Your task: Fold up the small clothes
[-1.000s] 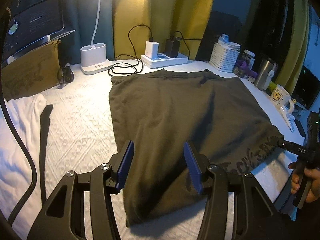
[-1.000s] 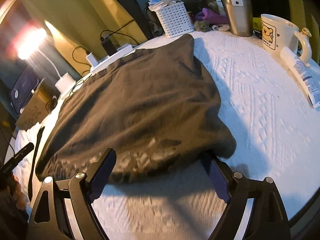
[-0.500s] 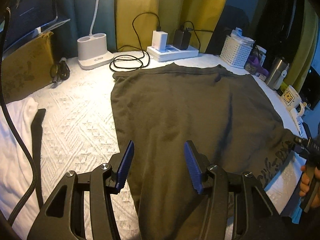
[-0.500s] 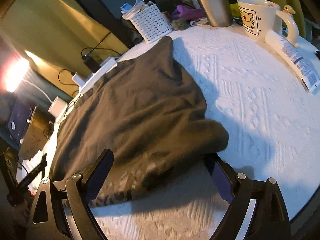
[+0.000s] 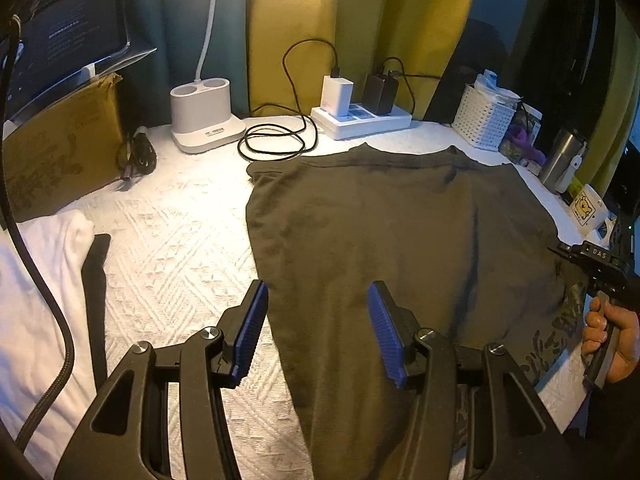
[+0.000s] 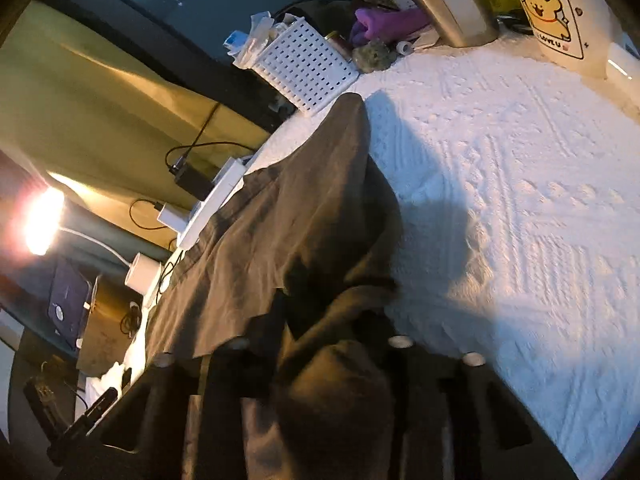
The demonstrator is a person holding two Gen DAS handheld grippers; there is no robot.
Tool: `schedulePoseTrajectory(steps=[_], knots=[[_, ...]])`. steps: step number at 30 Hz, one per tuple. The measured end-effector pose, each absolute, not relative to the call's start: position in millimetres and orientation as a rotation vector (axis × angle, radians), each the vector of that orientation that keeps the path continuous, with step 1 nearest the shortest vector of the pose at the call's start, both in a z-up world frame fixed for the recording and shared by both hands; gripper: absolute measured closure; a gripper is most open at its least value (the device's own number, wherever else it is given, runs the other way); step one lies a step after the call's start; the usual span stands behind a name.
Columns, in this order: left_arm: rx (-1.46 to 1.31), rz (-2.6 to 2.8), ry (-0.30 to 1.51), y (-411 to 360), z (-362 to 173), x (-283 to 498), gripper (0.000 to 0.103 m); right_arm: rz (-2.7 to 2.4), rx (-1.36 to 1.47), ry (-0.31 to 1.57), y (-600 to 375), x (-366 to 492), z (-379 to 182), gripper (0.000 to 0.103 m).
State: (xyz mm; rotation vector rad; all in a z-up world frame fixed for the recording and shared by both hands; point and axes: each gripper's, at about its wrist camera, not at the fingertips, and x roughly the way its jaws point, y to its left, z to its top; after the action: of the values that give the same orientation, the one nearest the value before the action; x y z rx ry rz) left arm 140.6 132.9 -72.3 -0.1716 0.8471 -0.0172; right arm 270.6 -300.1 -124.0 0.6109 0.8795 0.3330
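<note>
The left tongs (image 5: 316, 330) hang released over the shirt's (image 5: 392, 240) near-left edge. The right tongs (image 6: 320, 360), clenched, grasp its right corner, cloth hiding their tips. The shirt lies spread on the counter (image 5: 168, 240), long axis running away toward the power strip (image 5: 360, 122). Its hem print is unreadable.

The garment (image 5: 384, 232) is dark olive-brown, with a pale mottled print near its right hem. The tabletop (image 5: 172, 248) wears a white cover embossed with diamonds and chevrons. The left tool (image 5: 318, 334) is black with ribbed blue pads (image 5: 250, 332). The lamp base (image 5: 206, 114), power strip (image 5: 362, 120) and perforated basket (image 5: 486, 120) are white; the cable (image 5: 276, 144) is black. The curtains (image 5: 288, 28) are mustard yellow and teal. The mug (image 6: 554, 16) is cream with a yellow bear. The tumbler (image 5: 562, 160) is steel grey.
</note>
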Motion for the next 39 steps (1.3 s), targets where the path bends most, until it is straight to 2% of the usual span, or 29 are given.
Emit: schedulePoseTrajectory(steps=[5,15,21,39], knots=[[-0.169,-0.025,0.84,134.3,-70.2,141.3,0.051,0.352,0.54,0.838,-292.5,267.6,-104.7,0.085],[-0.175,-0.049,0.787,144.6,-59.5,132.0,0.051,0.451,0.321,0.716,-229.2,260.7,-37.6,0.087],[-0.175,-0.065,0.756,154.2,-53.1,118.9,0.051,0.543,0.186,0.693,-161.9,250.9,-19.8,0.087],[-0.235,-0.048,0.723,204.0,-60.2,80.5,0.051,0.767,-0.123,0.824,12.0,179.4,-75.4,0.09]])
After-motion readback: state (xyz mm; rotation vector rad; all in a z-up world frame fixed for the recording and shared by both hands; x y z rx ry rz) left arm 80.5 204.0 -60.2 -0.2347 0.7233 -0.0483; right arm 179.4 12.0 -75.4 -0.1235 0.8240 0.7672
